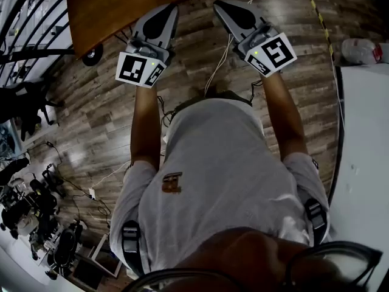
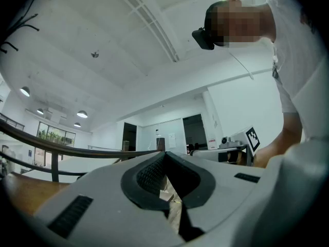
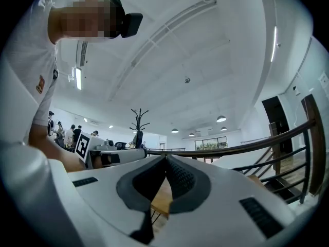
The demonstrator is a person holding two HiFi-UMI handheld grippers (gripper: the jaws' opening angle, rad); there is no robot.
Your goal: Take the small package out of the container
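We hold the grey left tongs (image 2: 164,156) and grey right tongs (image 3: 165,159) closed and empty at the edge of the brown wooden worktop (image 1: 115,8). Neither small package nor container shows anywhere, so we judge the whole task still ahead.

The grey left gripper (image 1: 172,8) and right gripper (image 1: 217,4) bear black-and-white square markings, over an orange-brown table (image 1: 121,5) and a grey-brown plank floor (image 1: 91,120).
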